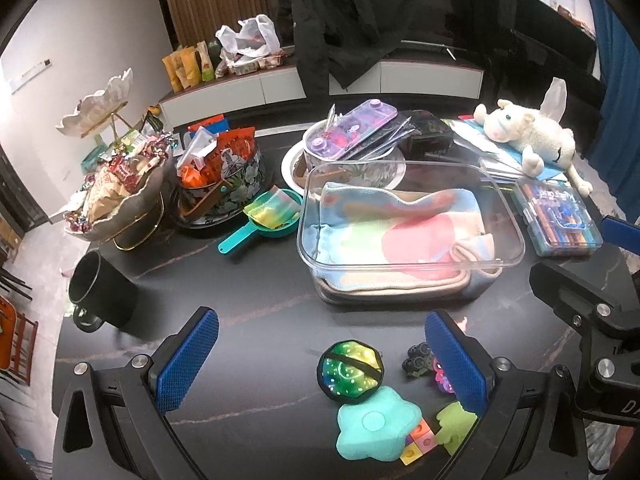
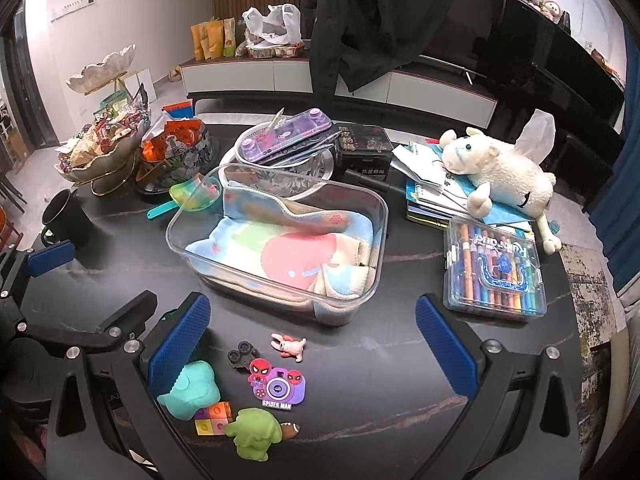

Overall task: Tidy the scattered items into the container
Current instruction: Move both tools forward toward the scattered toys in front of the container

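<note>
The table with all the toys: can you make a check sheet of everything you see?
Surface: dark table.
Job's things: clear container holds only a pastel cloth; star toy, green ball, Spider-Man camera, green plush, bunny lie loose in front of it.
Clutter: marker case, plush lamb, black mug.
Grippers: left gripper and right gripper open, empty.
Cables: nothing seen.
Surroundings: black coat.
</note>
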